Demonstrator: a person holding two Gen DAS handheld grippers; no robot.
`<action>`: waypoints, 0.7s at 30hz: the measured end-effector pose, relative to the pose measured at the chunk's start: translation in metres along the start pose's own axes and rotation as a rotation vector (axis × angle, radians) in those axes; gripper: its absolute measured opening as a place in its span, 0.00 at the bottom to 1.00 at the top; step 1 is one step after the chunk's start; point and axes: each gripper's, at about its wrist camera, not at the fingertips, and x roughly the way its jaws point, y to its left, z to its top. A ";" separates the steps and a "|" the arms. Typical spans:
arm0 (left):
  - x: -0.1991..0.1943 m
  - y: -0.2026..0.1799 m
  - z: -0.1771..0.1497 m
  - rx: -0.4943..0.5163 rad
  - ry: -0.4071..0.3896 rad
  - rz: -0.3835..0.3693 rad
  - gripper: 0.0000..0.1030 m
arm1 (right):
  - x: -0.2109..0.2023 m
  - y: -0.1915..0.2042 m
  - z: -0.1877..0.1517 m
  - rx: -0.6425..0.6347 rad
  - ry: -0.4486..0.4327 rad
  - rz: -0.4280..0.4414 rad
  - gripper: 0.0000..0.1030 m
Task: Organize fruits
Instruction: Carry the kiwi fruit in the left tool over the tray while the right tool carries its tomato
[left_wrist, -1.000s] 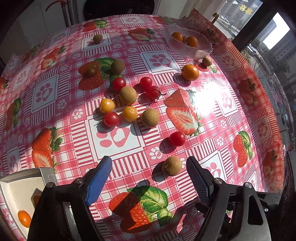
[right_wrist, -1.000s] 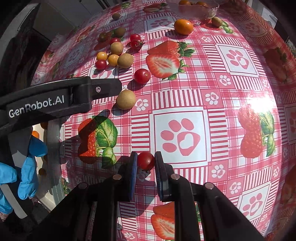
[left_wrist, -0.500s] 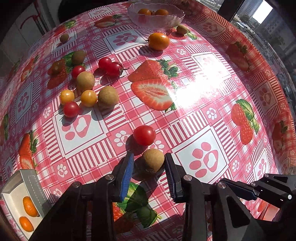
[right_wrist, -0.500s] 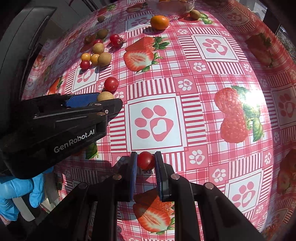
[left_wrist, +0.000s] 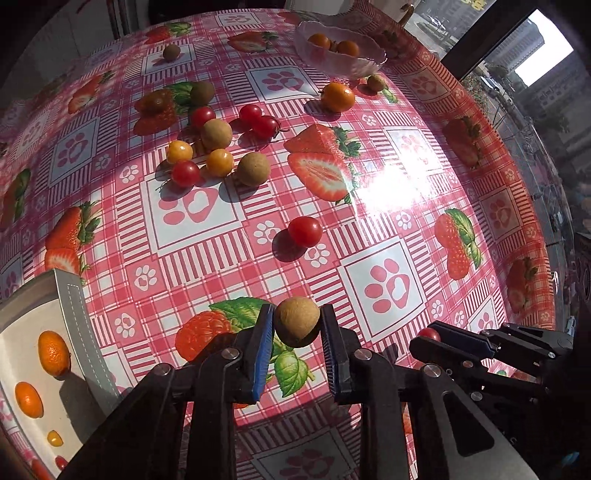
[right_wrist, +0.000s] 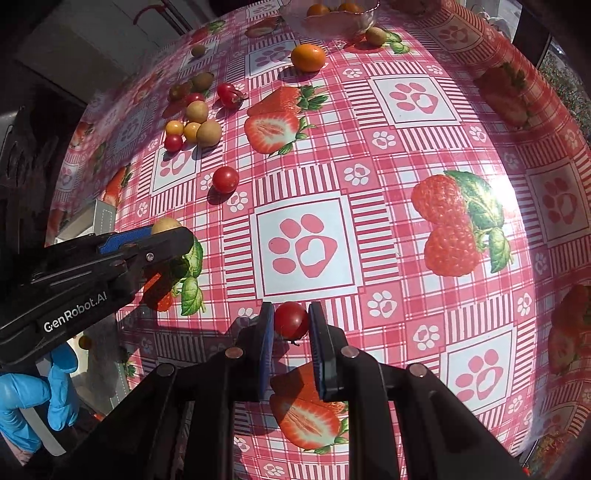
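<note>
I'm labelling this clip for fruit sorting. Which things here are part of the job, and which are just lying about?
Part of the job:
- brown longan held in the left gripper
- cherry tomato held in the right gripper
- loose fruit cluster on the table
- white tray with oranges
- glass bowl

Lying about:
- strawberry-print tablecloth
- blue glove

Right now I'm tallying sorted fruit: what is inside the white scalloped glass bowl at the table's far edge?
White scalloped glass bowl: two round orange fruits show, with something darker glimpsed between them. Its near wall hides the bottom, so more may be there.
</note>
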 end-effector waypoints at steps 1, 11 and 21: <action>-0.005 0.000 -0.002 -0.004 -0.004 -0.002 0.25 | -0.002 0.001 0.000 -0.003 0.000 0.000 0.20; -0.044 0.030 -0.025 -0.102 -0.055 -0.005 0.25 | -0.013 0.040 0.003 -0.084 0.001 0.004 0.20; -0.071 0.072 -0.051 -0.190 -0.102 0.022 0.25 | -0.019 0.106 0.007 -0.207 -0.009 0.024 0.20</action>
